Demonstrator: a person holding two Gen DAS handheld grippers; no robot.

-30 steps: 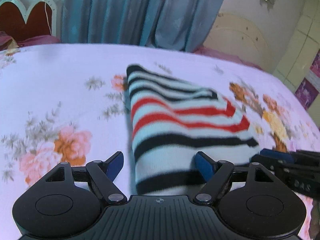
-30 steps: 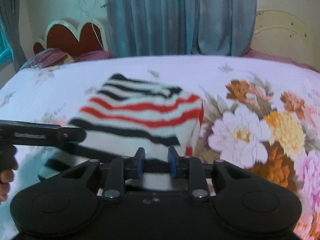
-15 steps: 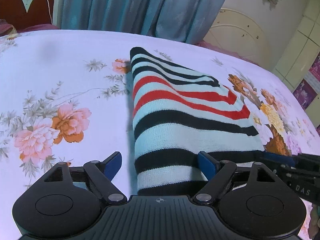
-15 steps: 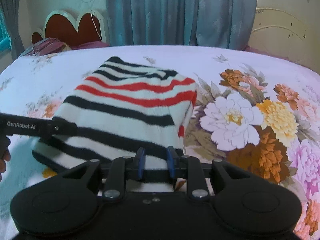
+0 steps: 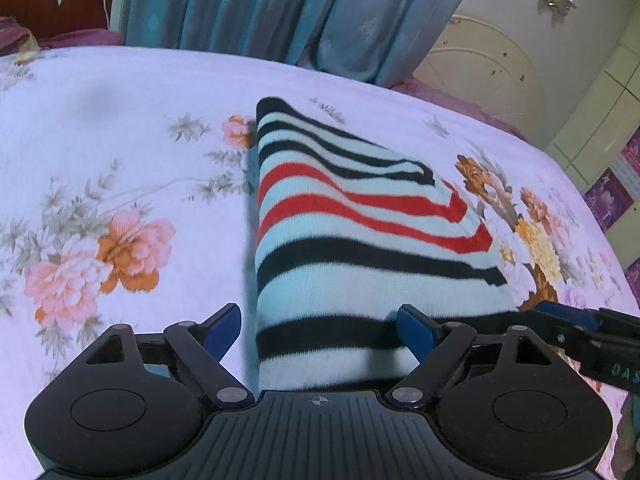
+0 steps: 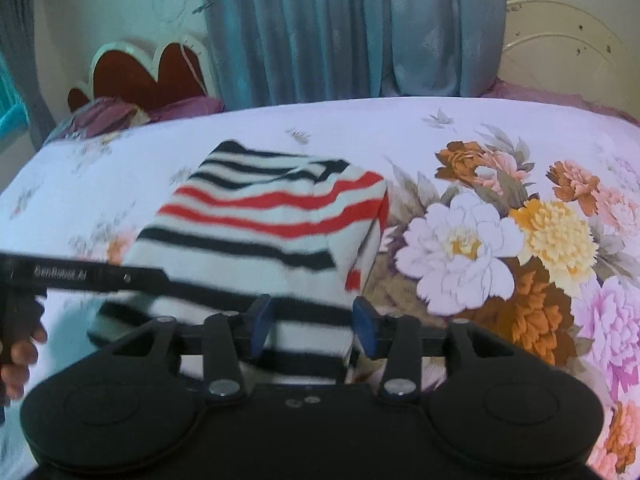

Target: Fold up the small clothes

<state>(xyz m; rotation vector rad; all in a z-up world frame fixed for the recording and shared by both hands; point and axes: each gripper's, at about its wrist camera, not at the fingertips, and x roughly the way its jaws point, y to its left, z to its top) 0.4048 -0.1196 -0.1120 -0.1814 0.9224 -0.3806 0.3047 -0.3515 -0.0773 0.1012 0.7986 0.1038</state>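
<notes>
A folded striped knit garment [image 5: 352, 232], white with black and red stripes, lies on the floral bedsheet [image 5: 120, 168]. It also shows in the right wrist view [image 6: 264, 232]. My left gripper [image 5: 320, 326] is open, its blue fingertips [image 5: 416, 330] straddling the garment's near left corner. My right gripper [image 6: 314, 322] is open over the near right edge, jaws apart and no longer pinching the cloth. Each gripper shows in the other's view: the right one in the left wrist view [image 5: 576, 320], the left one in the right wrist view [image 6: 96, 276].
The bed is covered by a flowered sheet [image 6: 500, 232]. A red heart-shaped headboard [image 6: 148, 76] and purple pillows [image 6: 108, 114] lie at the far left. Blue curtains [image 5: 280, 12] hang behind. A cream round headboard [image 5: 484, 76] and tiled wall stand far right.
My right gripper has opened, letting go of the garment's near edge. The garment has settled lower onto the sheet. The left gripper stays open.
</notes>
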